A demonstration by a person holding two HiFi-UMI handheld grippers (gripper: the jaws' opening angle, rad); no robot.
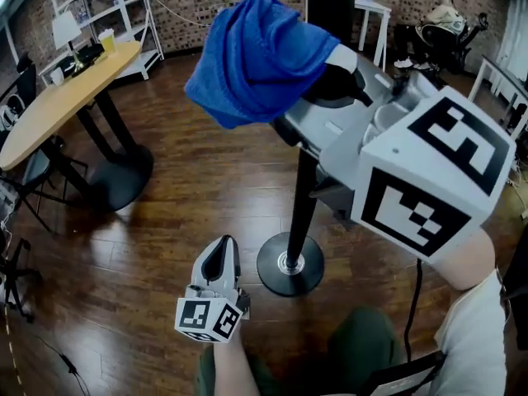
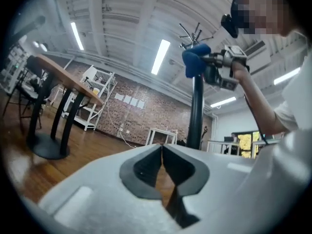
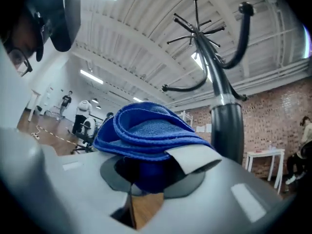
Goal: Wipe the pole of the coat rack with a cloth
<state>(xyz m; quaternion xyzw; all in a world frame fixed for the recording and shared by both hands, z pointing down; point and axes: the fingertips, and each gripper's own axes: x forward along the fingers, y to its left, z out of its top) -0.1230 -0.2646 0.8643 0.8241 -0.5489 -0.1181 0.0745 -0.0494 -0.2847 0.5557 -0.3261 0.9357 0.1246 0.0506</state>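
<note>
A blue cloth [image 1: 256, 56] bunches up in my right gripper [image 1: 342, 77], whose jaws are shut on it, raised high in the head view. The same cloth [image 3: 146, 135] fills the right gripper view, just left of the black coat rack pole [image 3: 226, 126] with its hooks [image 3: 200, 33] overhead. The pole [image 1: 301, 205] runs down to a round black base [image 1: 289, 264] on the wooden floor. My left gripper [image 1: 219, 262] hangs low beside the base, jaws shut and empty. From the left gripper view I see the pole [image 2: 196, 111] and the cloth [image 2: 195, 60] held against its upper part.
A long wooden table [image 1: 62, 97] on black pedestal legs stands at the left. White shelving [image 1: 99, 15] lines the brick wall. A white side table [image 1: 371, 11] and an office chair [image 1: 441, 31] sit at the back right.
</note>
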